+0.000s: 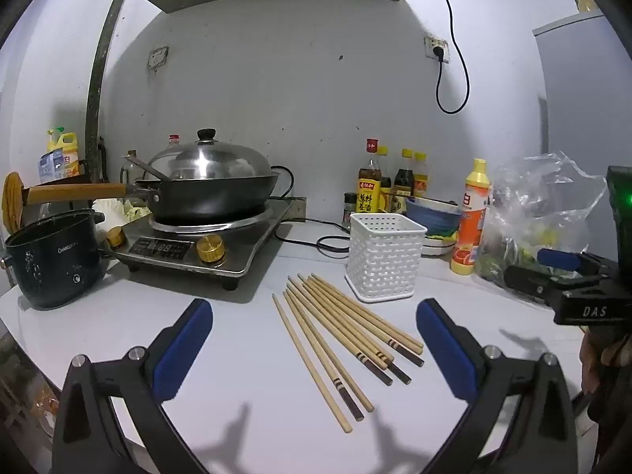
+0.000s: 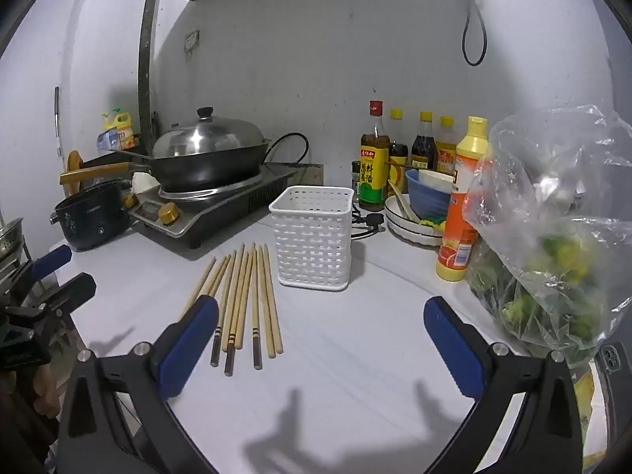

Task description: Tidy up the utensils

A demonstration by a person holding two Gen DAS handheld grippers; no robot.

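Several wooden chopsticks (image 1: 347,335) with dark banded ends lie loose in a fan on the white counter (image 1: 245,355), in front of an upright white perforated holder (image 1: 385,254). My left gripper (image 1: 314,316) hovers above them, open wide, with nothing between its blue pads. In the right wrist view the same chopsticks (image 2: 247,300) lie left of centre beside the holder (image 2: 314,237). My right gripper (image 2: 320,312) is open and empty too; its left finger hides some chopstick ends. The right gripper (image 1: 561,264) shows at the right edge of the left wrist view, the left gripper (image 2: 55,272) at the left edge of the right wrist view.
A lidded wok (image 1: 209,181) sits on an induction cooker (image 1: 189,245) at back left, with a dark electric pot (image 1: 53,256) beside it. Sauce bottles (image 1: 389,181), stacked bowls (image 1: 432,217), an orange squeeze bottle (image 1: 470,225) and a plastic bag of greens (image 2: 553,245) crowd the right.
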